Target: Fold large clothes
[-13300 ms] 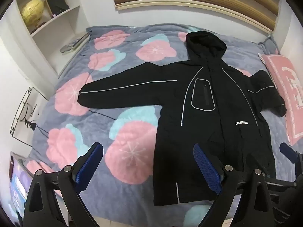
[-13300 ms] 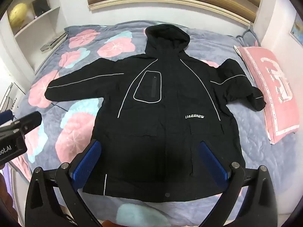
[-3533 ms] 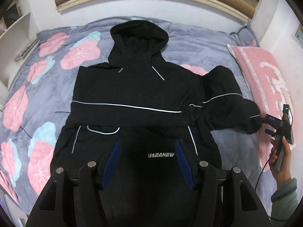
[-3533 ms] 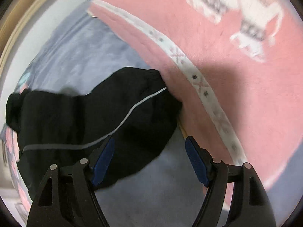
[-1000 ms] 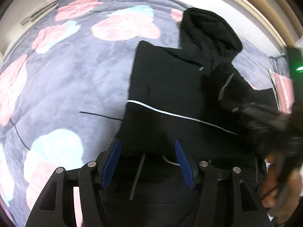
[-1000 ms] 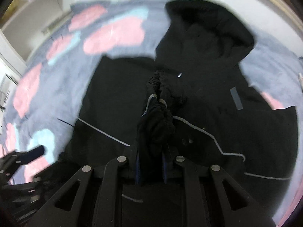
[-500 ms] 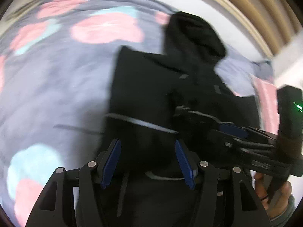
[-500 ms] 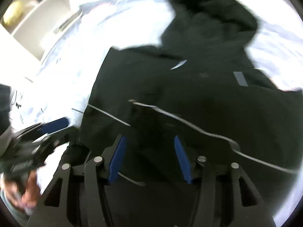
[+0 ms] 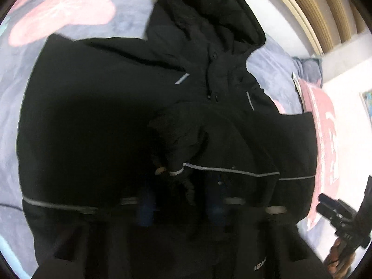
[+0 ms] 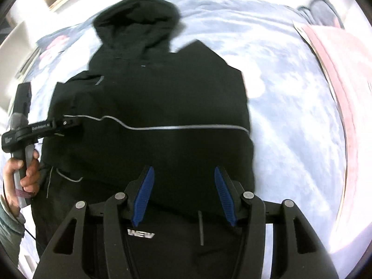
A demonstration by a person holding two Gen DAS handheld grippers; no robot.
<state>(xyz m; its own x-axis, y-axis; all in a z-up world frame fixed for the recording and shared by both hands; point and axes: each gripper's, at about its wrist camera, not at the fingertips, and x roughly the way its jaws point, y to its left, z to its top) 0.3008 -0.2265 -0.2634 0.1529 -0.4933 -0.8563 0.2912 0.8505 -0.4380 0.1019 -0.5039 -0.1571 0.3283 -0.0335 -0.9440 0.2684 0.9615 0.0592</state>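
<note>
Now the black hooded jacket [image 10: 162, 97] lies flat on the bed [image 10: 290, 74], with its long axis running straight away from the right hand-held gripper [image 10: 183, 195]. The hood [image 10: 137, 21] points to the far end, toward the wall, and the hem is at the near end, under this hand-held gripper. Both sleeves are folded in across the chest, and a thin grey reflective line [image 10: 176, 127] crosses the body from side to side. The right hand-held gripper hovers over the lower part of the jacket with its blue pads [image 10: 144, 195] apart and nothing between them. The left hand-held gripper [image 10: 69, 123] is to the left of it, at the end of the folded sleeve. In its own view the fingers are dark and blurred, with the sleeve cuff [image 9: 179, 172] lying between them, and I cannot tell whether they pinch it. A pink pillow [image 10: 344, 74] lies on the bed to the right of the jacket, apart from it.
</note>
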